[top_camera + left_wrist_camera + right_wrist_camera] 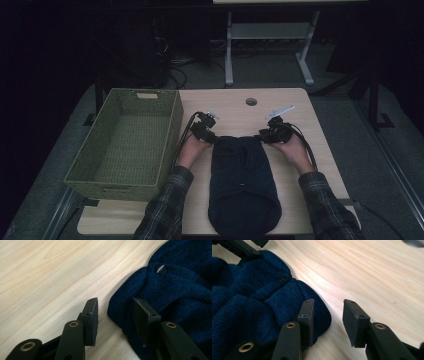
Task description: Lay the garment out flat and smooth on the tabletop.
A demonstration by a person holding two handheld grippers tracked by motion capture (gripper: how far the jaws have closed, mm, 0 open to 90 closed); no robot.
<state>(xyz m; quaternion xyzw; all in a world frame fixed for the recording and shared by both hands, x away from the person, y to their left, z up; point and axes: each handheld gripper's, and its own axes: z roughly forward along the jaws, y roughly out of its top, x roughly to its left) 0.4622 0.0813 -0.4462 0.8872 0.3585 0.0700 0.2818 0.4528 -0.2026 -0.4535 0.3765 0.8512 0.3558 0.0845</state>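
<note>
A dim room lies behind the pale wood counter [300,150]: a white desk frame [270,45] stands beyond it on grey floor, with dark cables trailing nearby. A round cable hole [251,102] sits near the counter's far edge, and a green woven basket [127,142] with nothing in it rests along the left side, overhanging the edge a little.

A dark blue knit garment [242,185], folded into a long bundle, lies in the middle of the counter and runs from between the two hands back past the near edge. A small dark button [160,269] shows on its far end.

The left gripper [206,131] is at the garment's far left corner, its jaws spread, with the knit's edge between them but the pads not pressing on it. The right gripper [270,134] is at the far right corner, its jaws likewise apart; one jaw lies over the cloth, the other over bare wood, and nothing is pinched.

This looks like the moment between folds: both far corners are loose. The next move probably calls for each gripper to slide a jaw under its corner and close firmly through all layers, since a shallow bite would catch the top layer alone and undo the fold. The basket seems the likely destination.
</note>
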